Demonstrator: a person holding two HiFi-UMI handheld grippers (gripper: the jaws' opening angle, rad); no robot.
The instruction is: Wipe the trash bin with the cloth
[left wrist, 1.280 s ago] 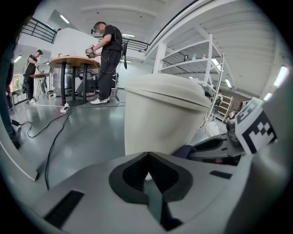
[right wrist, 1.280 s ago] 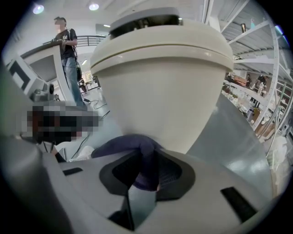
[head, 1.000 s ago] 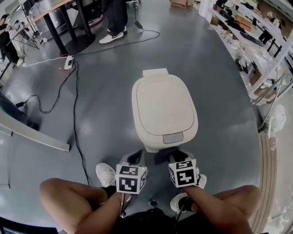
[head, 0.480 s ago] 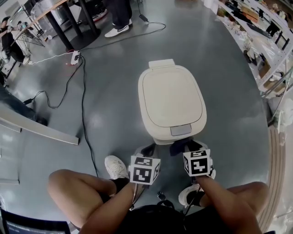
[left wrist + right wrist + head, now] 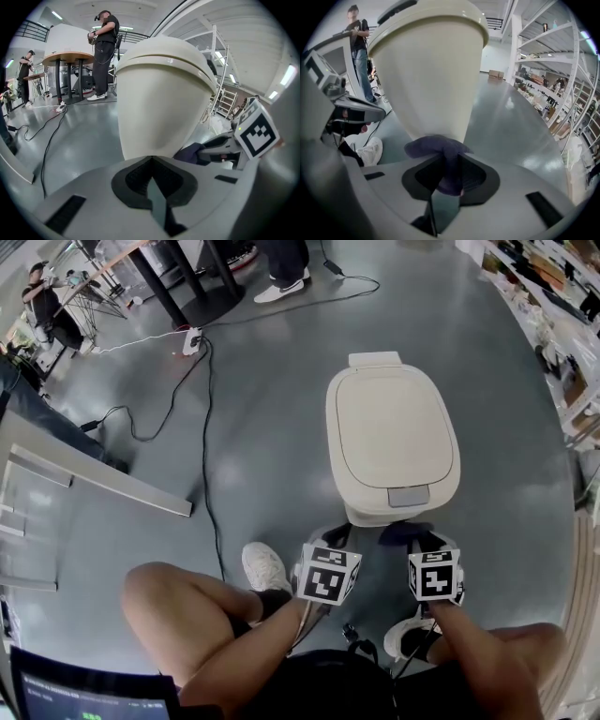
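Note:
The cream trash bin (image 5: 394, 442) stands on the grey floor with its lid closed. My right gripper (image 5: 412, 538) is low at the bin's front base, shut on a dark purple cloth (image 5: 403, 532). In the right gripper view the cloth (image 5: 438, 147) bunches between the jaws and lies against the bin wall (image 5: 431, 70). My left gripper (image 5: 328, 540) sits just left of it, shut with nothing in it. Through the left gripper view the bin (image 5: 159, 93) fills the middle, and the shut gripper (image 5: 151, 159) stays a little short of it. The cloth (image 5: 192, 152) shows there at the right.
Black cables (image 5: 202, 427) run over the floor left of the bin. A white beam (image 5: 94, 479) lies at the left. A black table base (image 5: 187, 292) and another person's shoes (image 5: 281, 292) are at the back. Shelves (image 5: 562, 315) line the right. My own white shoe (image 5: 265, 566) is beside the left gripper.
The head view has swung, so the bin now sits further right in the frame. Both grippers stay low at the bin's front base, the right one still holding the cloth.

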